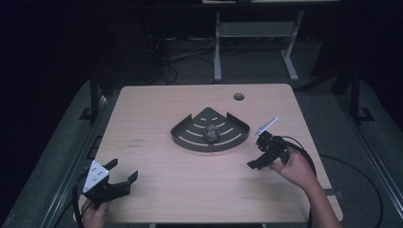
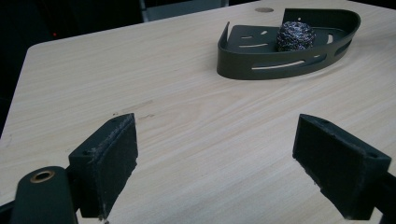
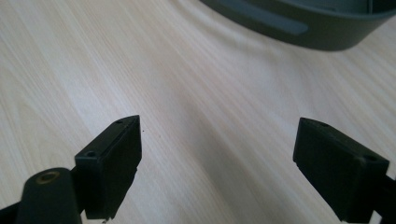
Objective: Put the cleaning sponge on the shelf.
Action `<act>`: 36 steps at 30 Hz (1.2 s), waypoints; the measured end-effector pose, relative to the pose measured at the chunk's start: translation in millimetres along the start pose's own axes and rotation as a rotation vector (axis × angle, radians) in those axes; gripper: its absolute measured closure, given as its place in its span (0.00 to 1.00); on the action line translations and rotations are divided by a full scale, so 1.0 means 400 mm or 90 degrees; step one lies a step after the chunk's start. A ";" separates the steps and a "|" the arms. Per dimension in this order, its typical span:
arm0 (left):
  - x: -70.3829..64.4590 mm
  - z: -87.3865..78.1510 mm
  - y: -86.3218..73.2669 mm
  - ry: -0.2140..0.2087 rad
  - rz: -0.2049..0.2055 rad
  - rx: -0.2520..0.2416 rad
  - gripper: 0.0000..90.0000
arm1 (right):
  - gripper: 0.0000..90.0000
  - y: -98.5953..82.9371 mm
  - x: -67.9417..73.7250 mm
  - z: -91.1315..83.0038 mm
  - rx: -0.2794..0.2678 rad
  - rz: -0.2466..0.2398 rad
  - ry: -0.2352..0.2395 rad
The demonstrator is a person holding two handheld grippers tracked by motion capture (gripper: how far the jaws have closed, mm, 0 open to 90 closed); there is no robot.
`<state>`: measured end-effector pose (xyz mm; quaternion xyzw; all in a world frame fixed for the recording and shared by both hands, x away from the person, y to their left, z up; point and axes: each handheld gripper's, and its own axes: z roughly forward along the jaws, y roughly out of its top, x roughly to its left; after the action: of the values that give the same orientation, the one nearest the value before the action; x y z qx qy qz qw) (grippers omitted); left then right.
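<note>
**Reach for the scrubber not yet begun**

The steel-wool scrubber (image 1: 211, 133) sits in the dark corner tray (image 1: 190, 142) at frame centre. Right gripper (image 1: 266, 152), fingers spread and empty, hangs lower right beside the tray; left gripper (image 1: 116, 178) waits open, lower left. Next, likely: swing right gripper over the rim.

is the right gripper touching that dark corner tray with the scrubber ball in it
Apart. In the high view, bare table shows between the right gripper and the curved wall of the corner tray. In the right gripper view, its open jaws stand short of the tray wall.
</note>
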<state>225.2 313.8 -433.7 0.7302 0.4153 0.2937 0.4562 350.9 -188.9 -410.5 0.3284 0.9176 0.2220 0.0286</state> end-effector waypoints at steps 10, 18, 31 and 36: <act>0.000 0.000 -0.001 -0.001 0.000 0.002 0.15 | 0.17 -0.039 0.005 0.007 -0.014 0.006 0.001; -0.002 0.002 -0.001 -0.002 0.006 0.004 0.15 | 0.17 -0.064 0.016 0.017 -0.020 0.008 0.003; -0.003 0.004 -0.002 -0.002 0.005 0.004 0.15 | 0.17 -0.091 0.046 0.011 -0.027 -0.003 0.001; -0.002 0.005 -0.002 -0.003 0.004 0.003 0.15 | 0.17 -0.105 0.057 0.009 -0.035 -0.002 -0.002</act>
<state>226.2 312.2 -435.4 0.7335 0.4126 0.2921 0.4544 308.9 -202.2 -429.4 0.3261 0.9117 0.2467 0.0392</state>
